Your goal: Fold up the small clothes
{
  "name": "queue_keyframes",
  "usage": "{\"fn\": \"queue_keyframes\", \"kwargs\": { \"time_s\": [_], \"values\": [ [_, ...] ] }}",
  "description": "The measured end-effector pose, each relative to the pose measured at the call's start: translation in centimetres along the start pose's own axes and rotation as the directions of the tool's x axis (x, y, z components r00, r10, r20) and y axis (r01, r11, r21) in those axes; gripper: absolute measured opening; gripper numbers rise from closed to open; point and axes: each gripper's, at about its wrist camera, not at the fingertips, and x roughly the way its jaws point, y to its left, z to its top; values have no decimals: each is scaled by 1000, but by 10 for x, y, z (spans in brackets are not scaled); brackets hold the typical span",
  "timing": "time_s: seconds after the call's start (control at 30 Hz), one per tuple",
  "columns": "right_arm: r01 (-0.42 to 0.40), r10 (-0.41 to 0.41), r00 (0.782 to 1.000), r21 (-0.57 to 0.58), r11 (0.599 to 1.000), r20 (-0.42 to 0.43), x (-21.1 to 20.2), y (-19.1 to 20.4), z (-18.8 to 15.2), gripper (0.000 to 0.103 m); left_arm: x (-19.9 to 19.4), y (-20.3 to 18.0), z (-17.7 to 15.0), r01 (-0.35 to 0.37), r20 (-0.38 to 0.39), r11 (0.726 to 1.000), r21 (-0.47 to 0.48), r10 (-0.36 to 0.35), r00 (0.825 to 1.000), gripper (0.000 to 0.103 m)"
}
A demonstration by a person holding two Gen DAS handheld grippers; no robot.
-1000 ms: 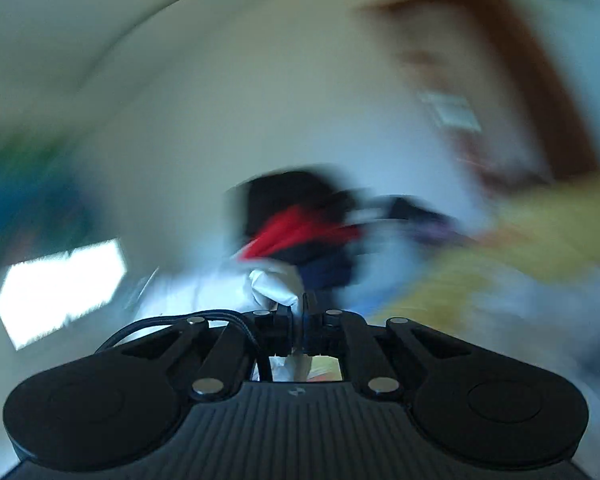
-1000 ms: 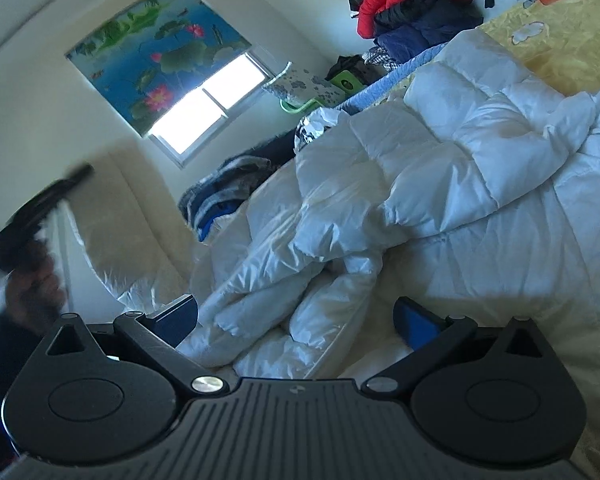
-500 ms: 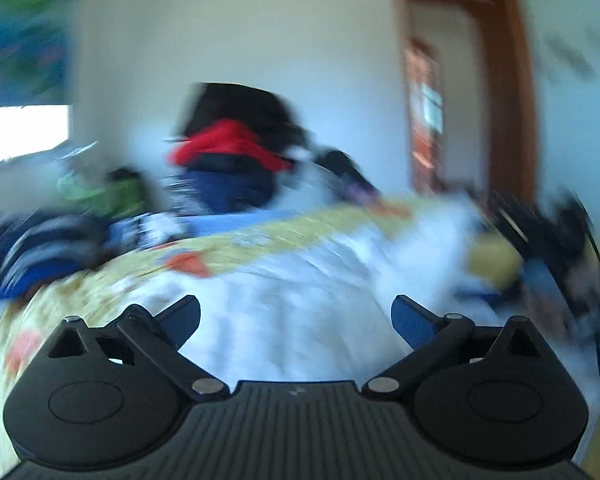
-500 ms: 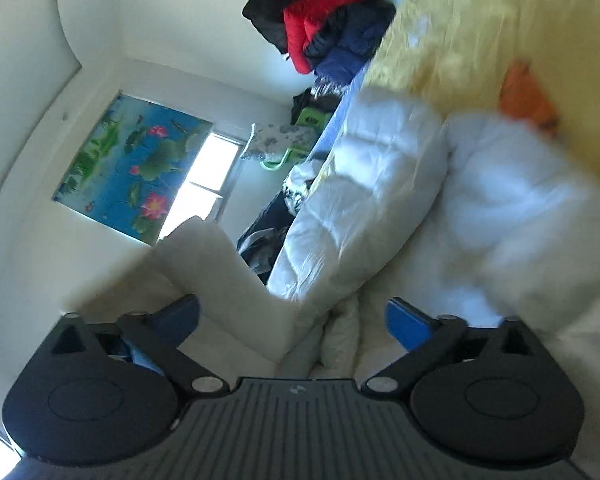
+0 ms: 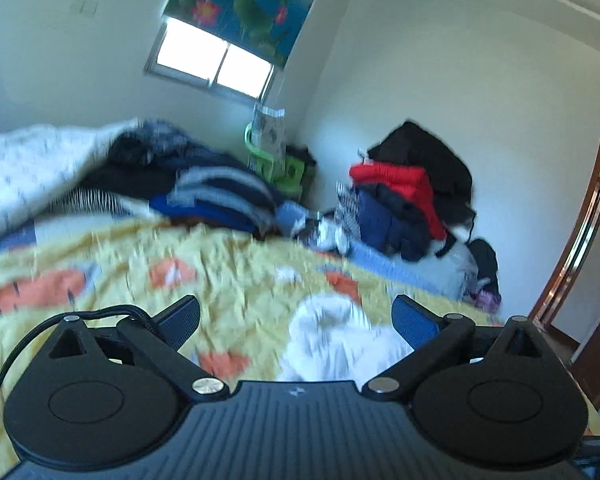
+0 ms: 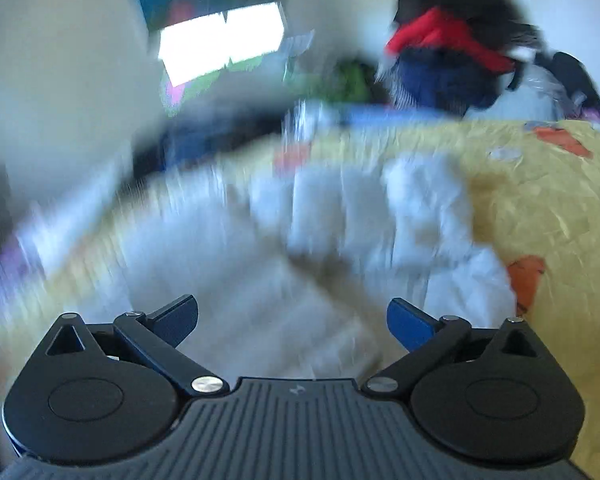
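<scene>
While both tools hang above the bed (image 5: 112,252), its yellow patterned cover spans the lower half of each wrist view, with a stack of dark folded clothing (image 5: 220,200) along the far edge and a heap of red, navy and black jackets (image 5: 408,196) toward the far right corner. On the cover lies the white garment (image 6: 340,248), crumpled and not yet folded; the right view is heavily blurred, so its long axis cannot be read with confidence. The right tool (image 6: 292,318) points straight at it, fingers spread wide and empty, the cloth filling the space directly ahead. The left tool (image 5: 296,316) is likewise spread and empty, with a bunched white part (image 5: 336,336) just ahead and slightly toward its right finger. Judged from this, the right tool appears nearer the garment's bulk.
</scene>
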Motion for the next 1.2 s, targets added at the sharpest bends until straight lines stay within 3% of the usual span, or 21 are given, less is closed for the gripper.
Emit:
{"fn": "queue_keyframes", "kwargs": {
  "time_s": [0.17, 0.23, 0.3, 0.37, 0.4, 0.53, 0.63, 0.73, 0.87, 0.9, 1.03, 1.13, 1.2],
  "values": [
    [-88, 128, 980, 247, 965, -151, 52, -28, 2, 101, 11, -6, -35, 13, -113, 1000, 7, -12, 993, 103],
    [-145, 184, 977, 312, 939, -102, 55, -37, 3, 98, 10, -9, -47, 18, -141, 1000, 11, -16, 990, 103],
    [-194, 243, 966, 369, 909, -90, 57, -46, 2, 85, 12, -13, -55, 30, -156, 999, 18, -27, 987, 103],
    [-226, 287, 954, 429, 874, -82, 60, -53, -1, 55, 14, -18, -60, 39, -165, 999, 29, -34, 986, 103],
    [-247, 317, 945, 470, 847, -75, 63, -56, -4, 51, 16, -21, -61, 47, -168, 998, 40, -39, 985, 103],
    [-284, 366, 930, 580, 764, -28, 65, -65, -12, 56, 18, -31, -60, 62, -159, 996, 65, -51, 986, 103],
    [-324, 387, 921, 625, 710, 38, 59, -72, -12, 75, 18, -37, -58, 73, -153, 994, 76, -61, 986, 103],
    [-304, 366, 930, 610, 732, 24, 52, -71, -10, 78, 17, -45, -60, 71, -149, 992, 107, -55, 987, 103],
    [-228, 292, 956, 525, 820, -41, 45, -59, -5, 77, 17, -52, -65, 65, -154, 989, 131, -45, 987, 103],
    [-225, 292, 955, 515, 827, -51, 44, -57, -5, 79, 17, -54, -66, 70, -156, 989, 132, -49, 987, 103],
    [-217, 308, 946, 503, 837, -104, 46, -48, -10, 79, 17, -59, -69, 74, -166, 986, 148, -49, 985, 103],
    [-258, 364, 926, 538, 803, -99, 51, -42, -16, 86, 18, -62, -70, 78, -172, 986, 151, -51, 984, 103],
    [-262, 357, 931, 534, 804, -80, 54, -35, -15, 84, 19, -64, -71, 77, -184, 986, 149, -49, 982, 103]
  ]
}}
